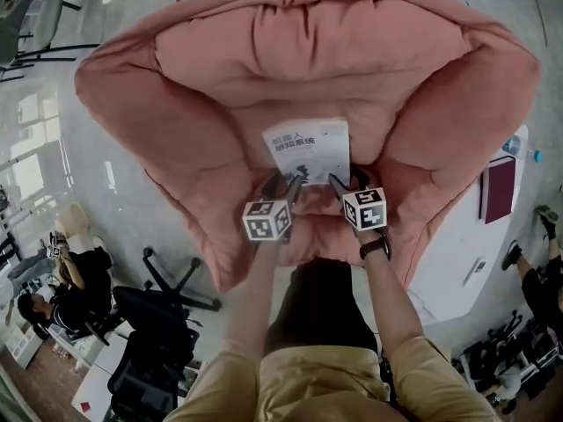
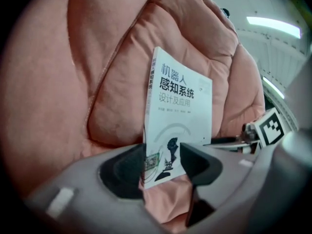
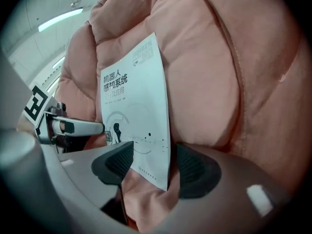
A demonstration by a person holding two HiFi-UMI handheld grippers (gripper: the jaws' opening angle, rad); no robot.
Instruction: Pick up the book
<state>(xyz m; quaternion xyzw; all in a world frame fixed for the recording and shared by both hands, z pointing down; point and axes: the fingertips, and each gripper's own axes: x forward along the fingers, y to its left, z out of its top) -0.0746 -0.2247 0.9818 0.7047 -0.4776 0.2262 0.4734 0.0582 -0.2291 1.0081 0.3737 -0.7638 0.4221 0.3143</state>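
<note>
A white book (image 1: 305, 148) with a pale cover and dark print leans upright in the hollow of a big pink cushion chair (image 1: 308, 51). My left gripper (image 1: 295, 179) straddles the book's lower left corner (image 2: 161, 160). Its jaws stand wide, one on each side of the cover, and do not press on it. My right gripper (image 1: 339, 183) does the same at the lower right corner (image 3: 158, 165), open, with a gap at both pads. The book (image 2: 180, 116) rests on the pink fabric. Each gripper shows in the other's view: the right gripper (image 2: 243, 139) and the left gripper (image 3: 68, 126).
A white table (image 1: 457, 244) at the right carries a dark red notebook (image 1: 499, 187) and a bottle (image 1: 519, 146). Black office chairs (image 1: 158, 323) stand at the lower left, beside a seated person (image 1: 53, 301). Glossy grey floor surrounds the cushion chair.
</note>
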